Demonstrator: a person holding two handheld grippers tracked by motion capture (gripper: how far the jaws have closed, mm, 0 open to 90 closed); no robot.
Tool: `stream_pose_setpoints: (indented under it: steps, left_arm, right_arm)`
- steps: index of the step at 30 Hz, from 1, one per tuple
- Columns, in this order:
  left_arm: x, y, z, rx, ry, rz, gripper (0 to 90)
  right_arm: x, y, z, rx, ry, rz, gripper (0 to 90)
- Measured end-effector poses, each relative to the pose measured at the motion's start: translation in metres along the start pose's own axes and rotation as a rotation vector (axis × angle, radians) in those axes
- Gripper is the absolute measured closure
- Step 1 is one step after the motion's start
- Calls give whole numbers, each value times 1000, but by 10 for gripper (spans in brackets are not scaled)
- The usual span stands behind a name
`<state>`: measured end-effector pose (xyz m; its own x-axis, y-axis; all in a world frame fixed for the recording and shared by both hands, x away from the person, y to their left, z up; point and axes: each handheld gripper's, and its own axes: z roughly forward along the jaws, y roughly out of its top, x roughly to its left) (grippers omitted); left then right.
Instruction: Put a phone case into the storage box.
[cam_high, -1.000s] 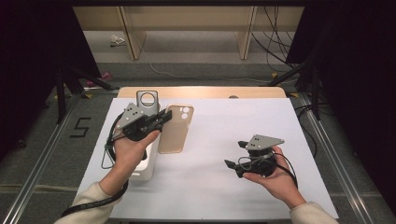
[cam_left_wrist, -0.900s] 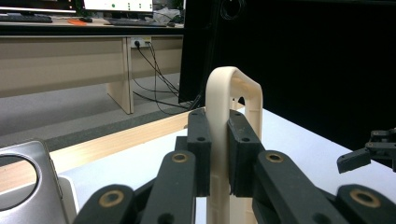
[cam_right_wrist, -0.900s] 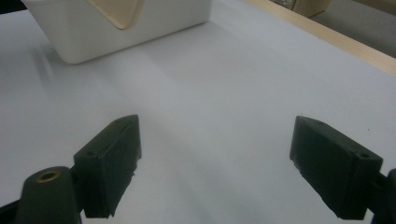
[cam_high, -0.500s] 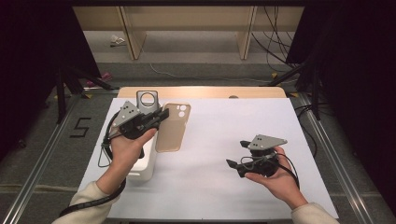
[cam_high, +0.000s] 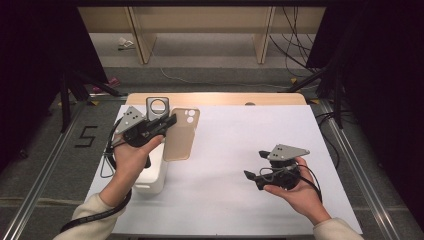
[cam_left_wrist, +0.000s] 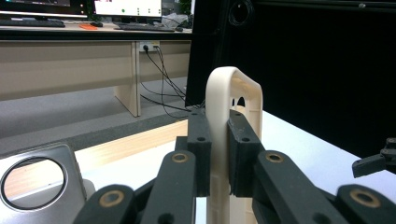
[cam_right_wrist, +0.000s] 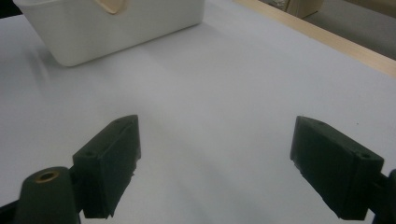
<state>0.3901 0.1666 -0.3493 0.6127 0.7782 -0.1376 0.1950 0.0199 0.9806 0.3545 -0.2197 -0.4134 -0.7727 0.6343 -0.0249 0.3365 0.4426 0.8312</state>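
Surface: white-covered table (cam_high: 240, 165), wood strip along far edge; grey floor, cables and desk legs beyond, dark curtains both sides.
L gripper (cam_high: 167, 122): jaws clamped on phone case (cam_high: 181, 135), pads pressing both faces of its edge; in left gripper view the case (cam_left_wrist: 224, 140) stands upright betw. the pads, curved top rim above them.
Phone case: beige, translucent, camera cut-outs at far end; held off the table at its left-centre, tilted, long side running toward the person.
L hand (cam_high: 131, 155): wraps the gripper body, forearm in from bottom left, cable looping below the wrist.
White bin (cam_high: 150, 175): rectangular, on the table under/beside the L hand, near the case's lower end; in right gripper view (cam_right_wrist: 116, 28) it sits at top left w/ a beige bit showing above its rim.
Grey plate w/ round hole (cam_high: 158, 107): just behind the L gripper, near the far edge; also at lower left in left gripper view (cam_left_wrist: 37, 179).
R gripper (cam_high: 256, 167): jaws wide apart, nothing betw. them, bare white surface below; well apart from the case.
R hand (cam_high: 295, 192): cups the gripper from below, right-centre of the table.
Floor mark: "5" (cam_high: 86, 136) left of the table.
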Motion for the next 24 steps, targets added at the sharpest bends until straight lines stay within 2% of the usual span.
stream_pose_setpoints:
  steps: [24]
  left_arm:
    - [17, 11, -12, -28, 33, -17, 812]
  right_arm:
    - [-1, -2, -4, -6, -14, 10, 168]
